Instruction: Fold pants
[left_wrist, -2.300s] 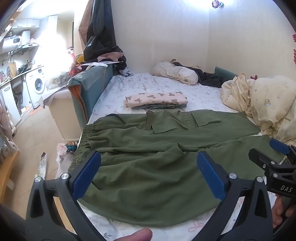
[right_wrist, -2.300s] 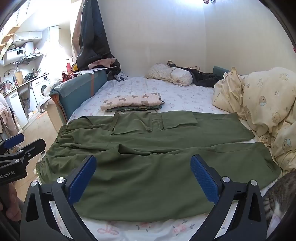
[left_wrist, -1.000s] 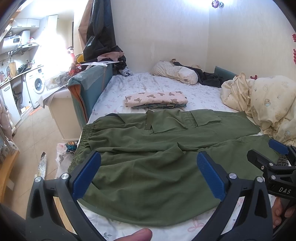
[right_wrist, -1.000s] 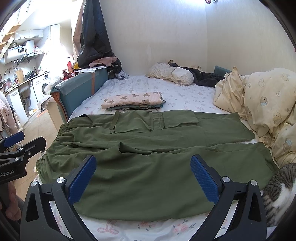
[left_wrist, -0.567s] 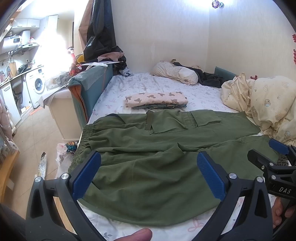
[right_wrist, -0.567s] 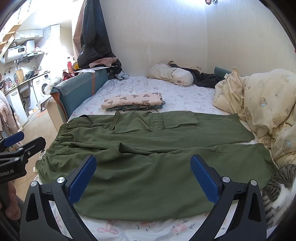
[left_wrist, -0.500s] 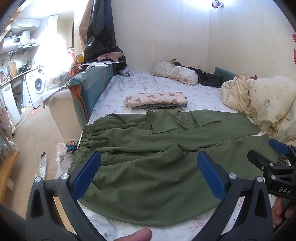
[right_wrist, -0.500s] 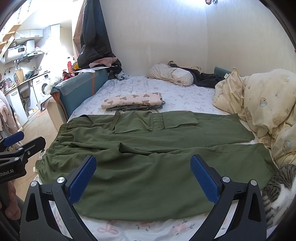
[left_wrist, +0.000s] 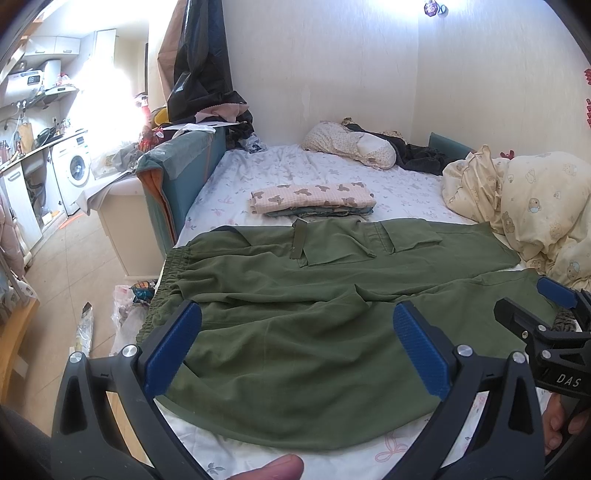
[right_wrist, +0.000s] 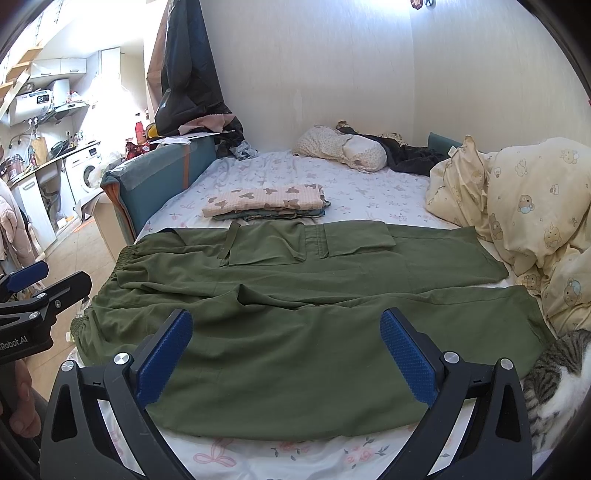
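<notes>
Crowding pants (right_wrist: 295, 314): cat (right_wrist: 557, 373), folded pile (right_wrist: 266, 201).

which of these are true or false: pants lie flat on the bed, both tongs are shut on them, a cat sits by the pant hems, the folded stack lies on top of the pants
1. The pants lie spread on the bed: true.
2. Both tongs grip the pants: false; the left tongs and right tongs are open and hold nothing.
3. A cat lies by the hems: true.
4. The folded stack lies on the pants: false; it lies beyond them.
</notes>
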